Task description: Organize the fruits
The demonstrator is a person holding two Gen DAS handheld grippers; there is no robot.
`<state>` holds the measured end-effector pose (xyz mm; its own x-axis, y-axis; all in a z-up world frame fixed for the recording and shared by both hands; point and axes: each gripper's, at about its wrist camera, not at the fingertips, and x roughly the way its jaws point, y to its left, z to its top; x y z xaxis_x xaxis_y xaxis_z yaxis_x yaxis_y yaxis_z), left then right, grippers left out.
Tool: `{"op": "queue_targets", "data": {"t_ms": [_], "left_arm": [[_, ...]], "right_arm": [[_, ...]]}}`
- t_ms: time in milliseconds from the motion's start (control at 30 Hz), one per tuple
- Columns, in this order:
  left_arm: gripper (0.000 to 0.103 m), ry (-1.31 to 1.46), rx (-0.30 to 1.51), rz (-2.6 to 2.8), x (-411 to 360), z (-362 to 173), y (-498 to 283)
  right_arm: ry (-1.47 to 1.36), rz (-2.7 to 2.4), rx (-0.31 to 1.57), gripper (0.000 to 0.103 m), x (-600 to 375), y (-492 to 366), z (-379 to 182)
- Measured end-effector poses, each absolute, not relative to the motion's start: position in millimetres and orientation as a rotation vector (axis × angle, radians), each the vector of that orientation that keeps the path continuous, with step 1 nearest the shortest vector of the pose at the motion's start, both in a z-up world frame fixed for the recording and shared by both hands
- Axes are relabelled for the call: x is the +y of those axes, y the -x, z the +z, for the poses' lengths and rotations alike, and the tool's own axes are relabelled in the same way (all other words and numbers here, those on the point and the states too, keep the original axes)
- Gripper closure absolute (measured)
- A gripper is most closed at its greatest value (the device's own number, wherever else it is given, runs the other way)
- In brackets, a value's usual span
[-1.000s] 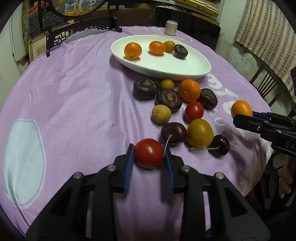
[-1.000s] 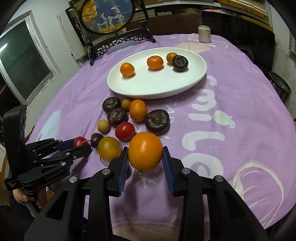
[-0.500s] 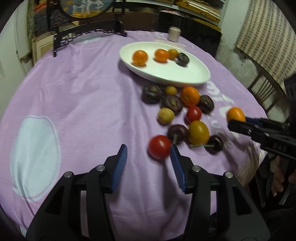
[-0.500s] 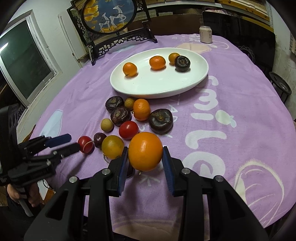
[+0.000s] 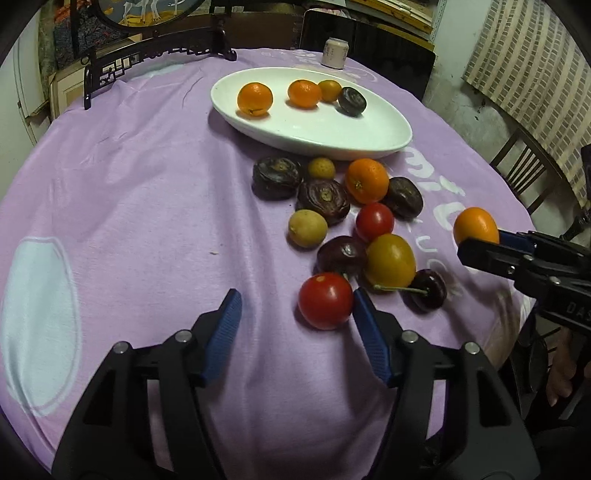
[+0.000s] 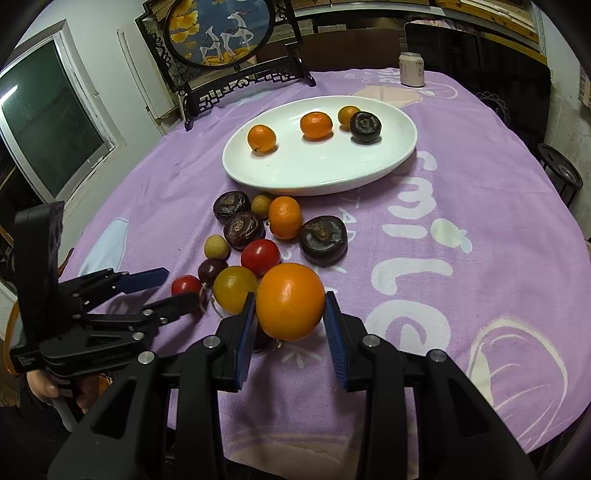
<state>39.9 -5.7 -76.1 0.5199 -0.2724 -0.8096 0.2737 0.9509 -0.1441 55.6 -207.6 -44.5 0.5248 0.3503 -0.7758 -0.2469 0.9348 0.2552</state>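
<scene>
Released since a second ago, the red tomato now lies on the purple cloth of the worktop, between the spread blue pads of the left hand-held gripper, close against the right pad and well clear of the left one. Just beyond that gripper's right fingertip sit a dark cherry and a yellow tomato, with a stemmed cherry further to its right. Ahead of these, another red tomato, a pale longan, a tangerine and several dark wrinkled fruits form a loose cluster. Farther ahead lies the white oval plate, which carries two tangerines, a small orange fruit and one dark fruit. To the right, the right hand-held gripper is clamped on a large orange, which it holds above the cloth, unchanged from the earlier frames. Seen from that gripper, the fruit cluster lies ahead and to its left, the plate beyond it. A can and a framed deer screen stand at the far edge.
</scene>
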Motion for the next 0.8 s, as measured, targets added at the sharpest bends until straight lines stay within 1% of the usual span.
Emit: {"op": "queue_targets", "data": {"t_ms": [100, 200, 267, 400, 433, 800], "left_arm": [[0.044, 0.013, 0.966, -0.338, -5.6, -76.7, -42.6], [0.052, 0.024, 0.968, -0.351, -6.6, -77.8, -43.3], [0.063, 0.027, 0.972, -0.367, -8.9, -76.9, -41.9], [0.069, 0.016, 0.977, -0.371, -12.2, -77.2, -38.7], [0.072, 0.025, 0.977, -0.372, -11.1, -76.5, -37.6], [0.073, 0.048, 0.945, -0.349, 7.8, -60.8, -22.0]], "right_arm": [[-0.119, 0.359, 0.955, 0.067, -208.8, -54.6, -44.6], [-0.125, 0.355, 0.956, 0.067, -210.2, -55.1, -45.1], [-0.127, 0.354, 0.957, 0.067, -211.0, -55.4, -45.0], [-0.128, 0.357, 0.954, 0.067, -210.9, -54.6, -44.7], [-0.128, 0.358, 0.954, 0.067, -211.0, -54.5, -44.8], [-0.132, 0.358, 0.955, 0.067, -211.6, -54.2, -43.7]]}}
